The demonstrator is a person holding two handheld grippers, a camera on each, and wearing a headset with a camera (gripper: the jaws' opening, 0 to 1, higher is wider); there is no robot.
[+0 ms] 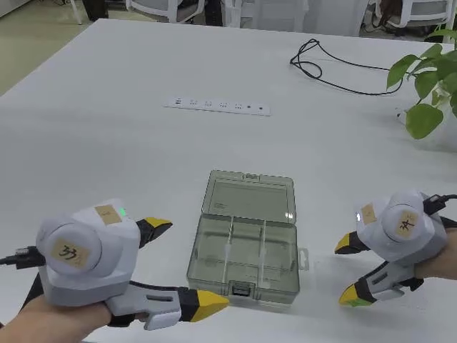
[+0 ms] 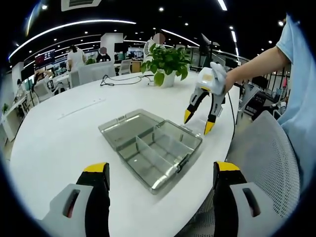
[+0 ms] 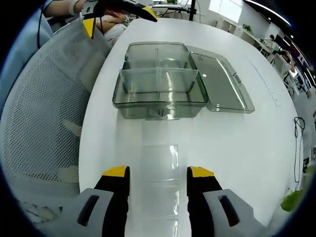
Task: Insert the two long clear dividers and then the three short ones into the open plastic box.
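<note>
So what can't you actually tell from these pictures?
- Loose clear dividers on the table: in the right gripper view the row runs off the bottom edge, so the count is unsure.
- Dividers in the box: faint lines in the head view, clear on clear. Whether they are fully seated cannot be told.
- Power strip: its markings are too small in the head view.
- Plant: cut off by the head view's right edge.

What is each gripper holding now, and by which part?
Nothing is held: the left gripper and the right gripper are open, clear of the box. Clear dividers lie loose before the right one.
</note>
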